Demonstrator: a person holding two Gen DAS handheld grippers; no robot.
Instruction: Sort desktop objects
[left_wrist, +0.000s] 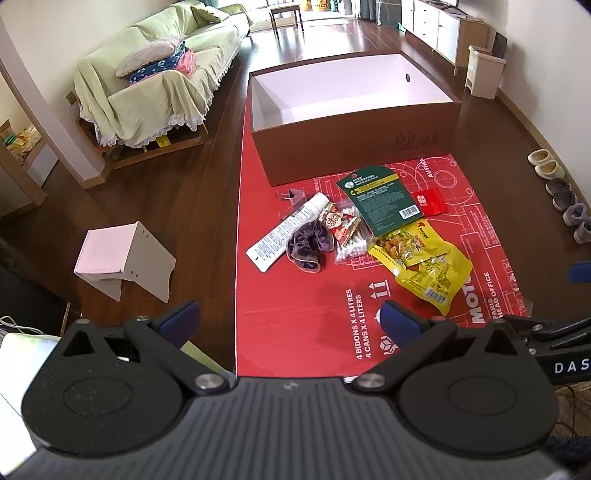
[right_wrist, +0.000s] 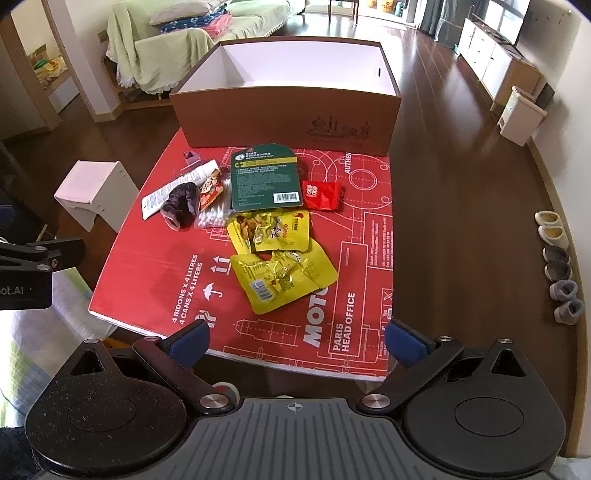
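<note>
On the red board (right_wrist: 155, 280), a heap of small items lies just near of the open brown box (right_wrist: 288, 110), whose white inside shows nothing in view: white tube (right_wrist: 173, 190), purple scrunchie (right_wrist: 181, 205), green card (right_wrist: 264, 179), red packet (right_wrist: 321, 194) and yellow snack bags (right_wrist: 280, 269). Both the left gripper (left_wrist: 288, 321) and right gripper (right_wrist: 295, 339) hover released at the near edge, holding nothing. The yellow bags lie nearest, straight ahead of the right gripper, long axis running near-left to far-right.
</note>
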